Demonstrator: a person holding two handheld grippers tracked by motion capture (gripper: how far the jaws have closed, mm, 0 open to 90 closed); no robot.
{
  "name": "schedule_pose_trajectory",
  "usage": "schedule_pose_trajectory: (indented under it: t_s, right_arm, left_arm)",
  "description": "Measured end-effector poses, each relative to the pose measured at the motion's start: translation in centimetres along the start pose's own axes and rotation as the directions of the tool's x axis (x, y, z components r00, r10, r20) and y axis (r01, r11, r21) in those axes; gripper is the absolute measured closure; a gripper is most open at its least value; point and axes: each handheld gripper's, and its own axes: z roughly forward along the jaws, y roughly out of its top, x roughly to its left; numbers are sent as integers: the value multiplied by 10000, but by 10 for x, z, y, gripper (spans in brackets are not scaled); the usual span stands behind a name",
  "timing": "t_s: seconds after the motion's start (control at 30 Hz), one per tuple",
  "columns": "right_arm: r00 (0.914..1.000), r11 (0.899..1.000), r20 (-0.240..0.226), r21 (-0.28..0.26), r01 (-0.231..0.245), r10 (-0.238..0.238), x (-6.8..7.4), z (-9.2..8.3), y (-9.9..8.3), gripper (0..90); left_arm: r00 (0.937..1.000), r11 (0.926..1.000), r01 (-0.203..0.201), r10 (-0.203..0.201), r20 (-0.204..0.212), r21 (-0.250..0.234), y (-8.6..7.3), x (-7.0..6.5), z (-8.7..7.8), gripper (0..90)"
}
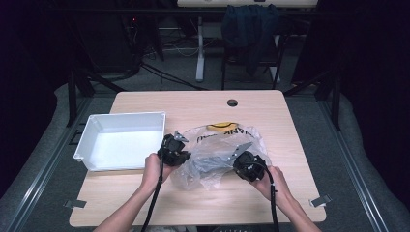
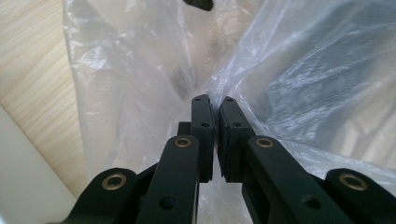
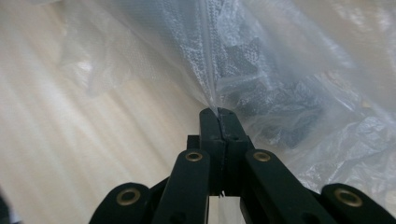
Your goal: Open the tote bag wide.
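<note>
Clear plastic bag (image 1: pixel 220 154) in the middle of the wooden table (image 1: pixel 270 111), left gripper (image 1: pixel 180 145) pinching its left edge, right gripper (image 1: pixel 241 153) pinching its right edge, white bin (image 1: pixel 121 140) at the left, yellow thing (image 1: pixel 221 126) under the bag's top.

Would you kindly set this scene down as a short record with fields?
surface: wooden table
main item: clear plastic bag, crumpled, something dark inside
left gripper: shut on the bag's edge
right gripper: shut on the bag's edge
nearby: white bin, left of the bag
under the bag's far edge: yellow item, not identifiable
</note>
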Motion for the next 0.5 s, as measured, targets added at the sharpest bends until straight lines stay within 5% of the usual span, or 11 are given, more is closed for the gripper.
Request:
schedule_pose_trajectory:
  t_s: [0.13, 0.5]
  right_arm:
    - [9973, 9997, -697, 36, -234, 236, 1, -6, -13, 900]
    - [9883, 9936, -1301, 898, -686, 800, -9, -4, -54, 900]
  left_arm:
    - [9999, 9999, 107, -106, -130, 54, -1, 2, 0, 867]
    - [9983, 9992, 317, -304, -490, 244, -2, 8, 5, 868]
